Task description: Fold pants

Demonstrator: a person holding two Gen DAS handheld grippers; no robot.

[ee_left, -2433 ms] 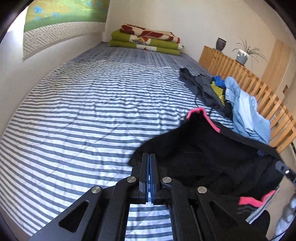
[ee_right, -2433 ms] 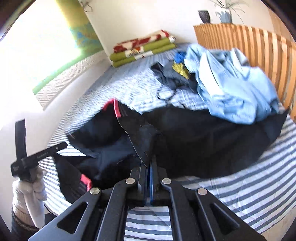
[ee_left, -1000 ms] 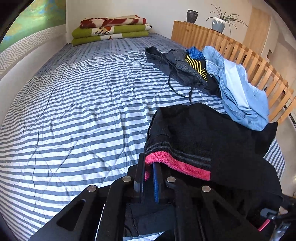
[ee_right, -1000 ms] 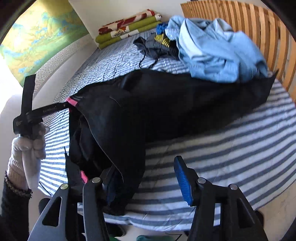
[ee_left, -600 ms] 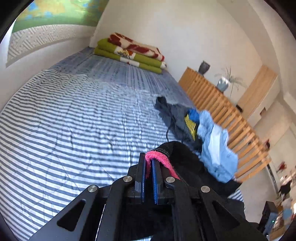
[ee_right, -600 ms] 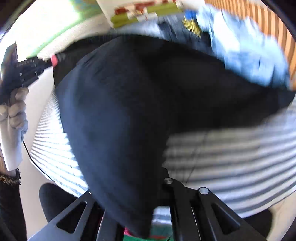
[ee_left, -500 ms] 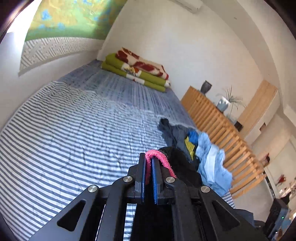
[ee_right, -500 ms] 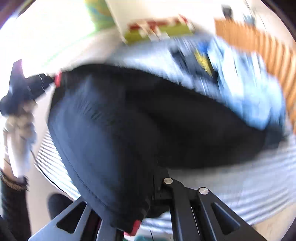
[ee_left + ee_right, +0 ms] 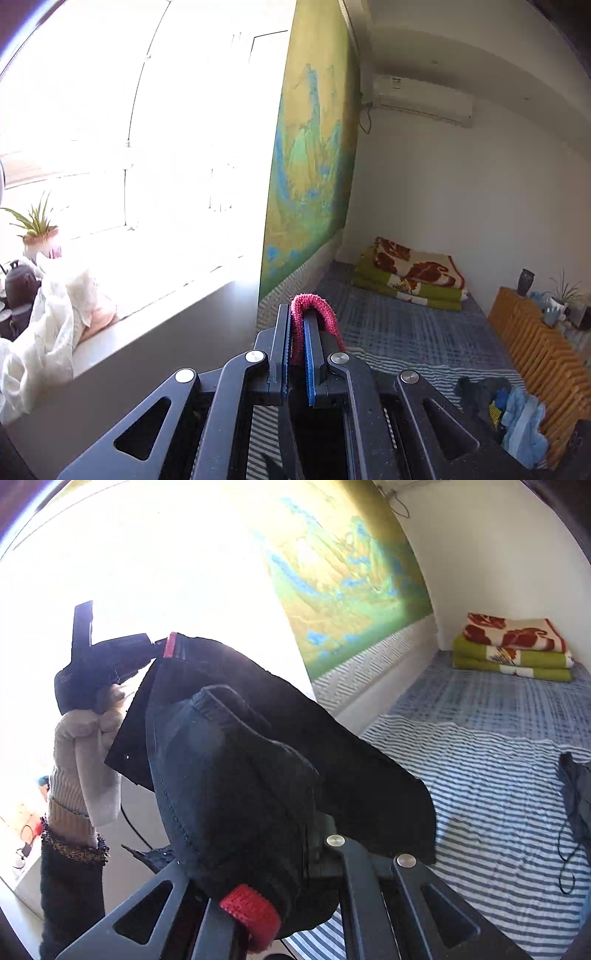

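The black pants [image 9: 280, 738] with a pink waistband hang in the air, stretched between both grippers. In the left wrist view my left gripper [image 9: 295, 321] is shut on a loop of the pink waistband [image 9: 314, 306], high above the bed. The right wrist view shows that same left gripper [image 9: 157, 644] in a gloved hand [image 9: 85, 731], pinching the waistband corner [image 9: 170, 646] at the upper left. My right gripper [image 9: 310, 845] is shut on the pants. Black cloth drapes over its fingers and hides them, and a red-pink band [image 9: 247, 912] shows at the bottom.
The striped bed [image 9: 480, 775] lies below to the right. Folded green and red blankets [image 9: 410, 277] sit at its far end. A pile of dark and blue clothes [image 9: 517, 417] lies by the wooden slatted rail [image 9: 535, 350]. A bright window sill with a plant [image 9: 37, 229] is at the left.
Both grippers have swung up from the bed and lifted the pants off it. The right gripper, open a second ago, has shut on the black cloth. The views now face the window and wall.
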